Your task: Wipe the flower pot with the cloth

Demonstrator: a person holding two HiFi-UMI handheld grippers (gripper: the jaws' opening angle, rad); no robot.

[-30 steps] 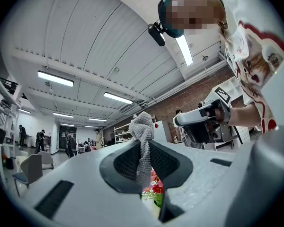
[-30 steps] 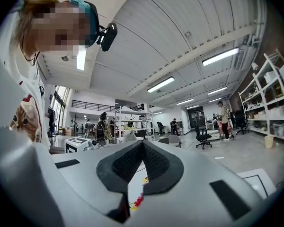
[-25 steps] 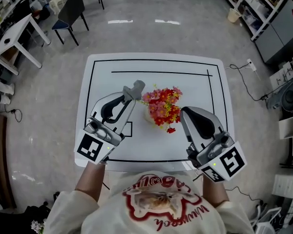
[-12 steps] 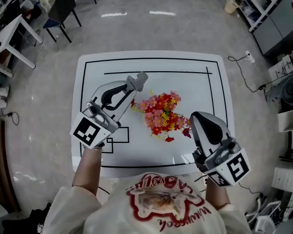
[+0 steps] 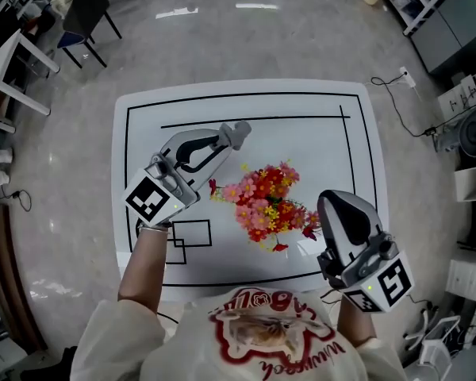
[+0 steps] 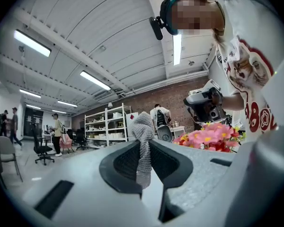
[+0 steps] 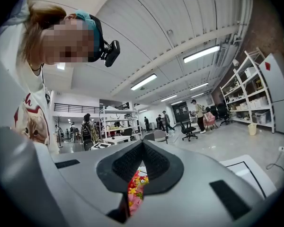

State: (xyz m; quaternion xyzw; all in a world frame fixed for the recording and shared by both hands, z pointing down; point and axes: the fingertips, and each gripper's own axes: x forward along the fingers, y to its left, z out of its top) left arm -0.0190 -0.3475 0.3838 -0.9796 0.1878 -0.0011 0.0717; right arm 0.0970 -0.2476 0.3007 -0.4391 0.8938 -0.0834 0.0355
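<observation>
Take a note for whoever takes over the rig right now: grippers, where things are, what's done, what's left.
Left gripper: shut on the grey cloth, held over the table.
Right gripper: shut, empty, beside the flowers.
Pot: hidden beneath the flowers in the head view.
Done: cloth gripped.
Left: bring cloth to the pot and wipe; it touches nothing yet.

You work under bright, even ceiling strip lights (image 6: 32, 43); they glare off the far floor (image 5: 301, 46), and your gripper views bulge, darkening at corners.
</observation>
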